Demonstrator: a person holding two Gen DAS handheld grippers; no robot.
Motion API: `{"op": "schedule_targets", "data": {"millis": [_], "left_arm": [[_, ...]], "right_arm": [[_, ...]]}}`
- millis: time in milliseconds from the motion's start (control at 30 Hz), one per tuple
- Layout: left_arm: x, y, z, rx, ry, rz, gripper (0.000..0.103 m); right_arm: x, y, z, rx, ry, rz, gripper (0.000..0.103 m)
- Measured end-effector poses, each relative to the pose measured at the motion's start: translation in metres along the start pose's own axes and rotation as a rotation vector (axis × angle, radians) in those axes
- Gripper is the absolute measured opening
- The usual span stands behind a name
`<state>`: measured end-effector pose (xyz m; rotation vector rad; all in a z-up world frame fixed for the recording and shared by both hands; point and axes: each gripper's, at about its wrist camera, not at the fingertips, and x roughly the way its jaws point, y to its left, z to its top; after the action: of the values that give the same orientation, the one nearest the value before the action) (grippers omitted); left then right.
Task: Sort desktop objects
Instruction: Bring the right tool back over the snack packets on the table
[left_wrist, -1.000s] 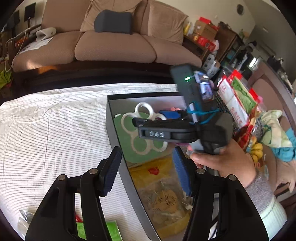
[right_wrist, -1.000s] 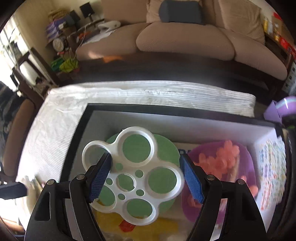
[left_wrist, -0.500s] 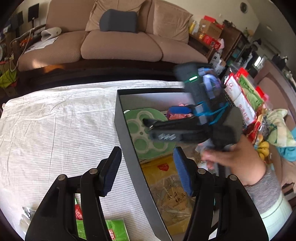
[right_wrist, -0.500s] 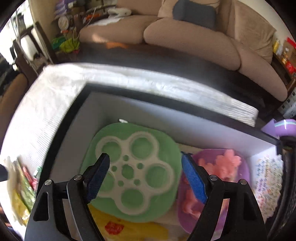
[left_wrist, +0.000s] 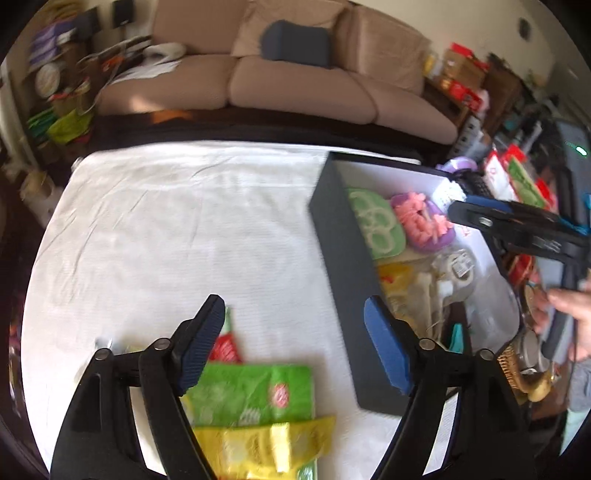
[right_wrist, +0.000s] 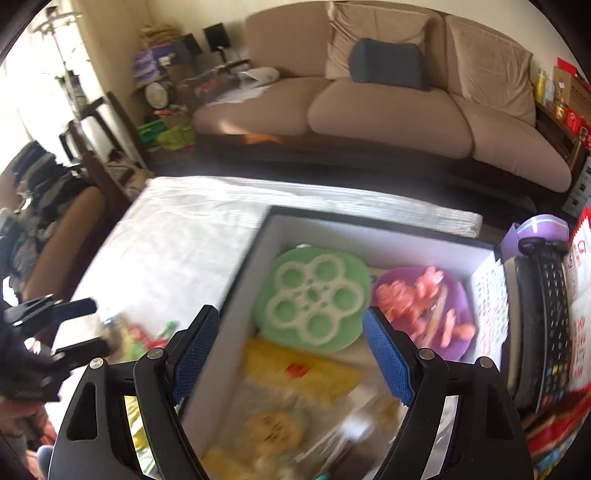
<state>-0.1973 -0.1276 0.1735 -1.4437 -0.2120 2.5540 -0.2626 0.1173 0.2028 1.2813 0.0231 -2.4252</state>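
A black box (right_wrist: 236, 295) with a white inside holds a green plate topped by a white ring piece (right_wrist: 314, 295), a purple plate of pink bits (right_wrist: 424, 310) and a yellow packet (right_wrist: 303, 373). My right gripper (right_wrist: 291, 354) hangs open above the box with nothing between its fingers. My left gripper (left_wrist: 295, 347) is left of the box (left_wrist: 343, 258), over the white cloth. Its jaws are opening, and nothing is between them. Beneath it lie a green packet (left_wrist: 251, 391), a yellow packet (left_wrist: 258, 446) and a red packet (left_wrist: 225, 347). The right gripper (left_wrist: 461, 210) reaches over the box's far side.
A white striped cloth (left_wrist: 184, 229) covers the table. A black keyboard (right_wrist: 546, 317) and red snack bags (left_wrist: 517, 181) crowd the box's right side. A brown sofa (right_wrist: 369, 103) stands beyond the table, and a chair (right_wrist: 62, 240) stands at the left.
My left gripper swung left, from over the box to over the loose packets, and its jaws widened. My right gripper rose away from the white ring piece, which now lies on the green plate.
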Motion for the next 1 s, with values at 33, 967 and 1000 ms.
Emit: {"op": "schedule_targets", "data": {"millis": [33,967,1000], "left_arm": [[-0.005,0.007,-0.006,-0.014,-0.006,-0.006,0.076],[-0.027,0.185,-0.138,-0.282,-0.056,0.013,0.077],[-0.027,0.183,-0.135,-0.269,-0.057,0.02,0.077]], "right_arm": [[-0.007,0.009,-0.005,-0.01,-0.005,0.011,0.083],[0.155,0.224,-0.068,-0.068,0.134,-0.004,0.034],[0.164,0.22,-0.067,-0.055,0.143,-0.016,0.034]]}}
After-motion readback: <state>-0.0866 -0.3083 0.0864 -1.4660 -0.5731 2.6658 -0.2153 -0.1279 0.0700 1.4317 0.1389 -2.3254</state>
